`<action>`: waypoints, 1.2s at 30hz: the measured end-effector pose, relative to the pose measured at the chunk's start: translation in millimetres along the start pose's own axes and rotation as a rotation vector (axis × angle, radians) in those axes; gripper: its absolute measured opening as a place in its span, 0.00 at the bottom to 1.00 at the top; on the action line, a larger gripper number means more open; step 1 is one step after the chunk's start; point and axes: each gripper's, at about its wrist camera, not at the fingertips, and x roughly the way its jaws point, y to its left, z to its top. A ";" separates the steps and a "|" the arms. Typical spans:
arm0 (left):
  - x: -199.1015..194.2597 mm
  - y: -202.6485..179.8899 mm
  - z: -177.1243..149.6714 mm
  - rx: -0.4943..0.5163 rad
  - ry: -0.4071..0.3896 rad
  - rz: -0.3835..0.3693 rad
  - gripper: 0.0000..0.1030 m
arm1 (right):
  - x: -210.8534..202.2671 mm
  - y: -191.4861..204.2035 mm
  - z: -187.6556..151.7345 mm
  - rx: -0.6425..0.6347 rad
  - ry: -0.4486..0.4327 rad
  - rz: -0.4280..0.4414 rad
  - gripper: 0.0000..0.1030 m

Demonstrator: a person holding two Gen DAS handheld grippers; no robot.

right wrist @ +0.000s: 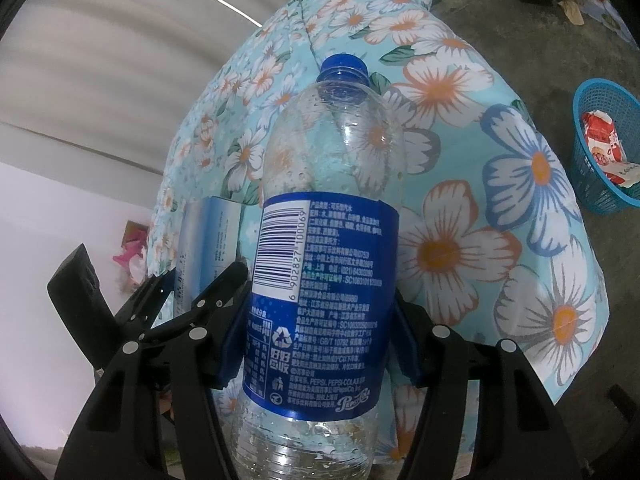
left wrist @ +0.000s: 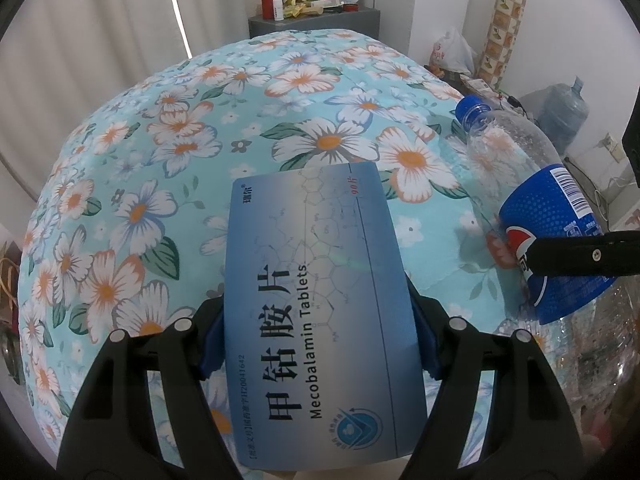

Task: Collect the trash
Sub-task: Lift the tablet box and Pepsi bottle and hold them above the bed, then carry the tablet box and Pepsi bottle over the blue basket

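Note:
My left gripper [left wrist: 318, 340] is shut on a blue medicine box [left wrist: 320, 300] marked Mecobalamin Tablets, held above the floral bedspread [left wrist: 200, 120]. My right gripper [right wrist: 316, 344] is shut on an empty Pepsi bottle [right wrist: 320, 240] with a blue cap and label, held over the bed's corner. The bottle also shows at the right of the left wrist view [left wrist: 532, 208], with one right finger [left wrist: 580, 256] across its label. The box and the left gripper show beside the bottle in the right wrist view [right wrist: 208, 240].
A blue plastic basket [right wrist: 600, 196] with a red-and-white wrapper inside stands on the concrete floor at right. A grey nightstand [left wrist: 312, 24] with a red flask and clutter is behind the bed. A water jug [left wrist: 564, 112] and bags stand by the wall.

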 end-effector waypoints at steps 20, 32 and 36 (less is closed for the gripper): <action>-8.5 -0.7 1.5 0.001 -0.028 0.003 0.67 | -7.2 1.5 -0.5 -0.002 -0.017 0.014 0.58; -24.9 1.0 5.4 0.001 -0.075 -0.018 0.67 | -21.9 1.1 -4.4 0.009 -0.059 0.044 0.57; -31.3 -1.2 12.0 0.004 -0.089 -0.041 0.67 | -32.3 -3.3 -5.2 0.029 -0.089 0.080 0.57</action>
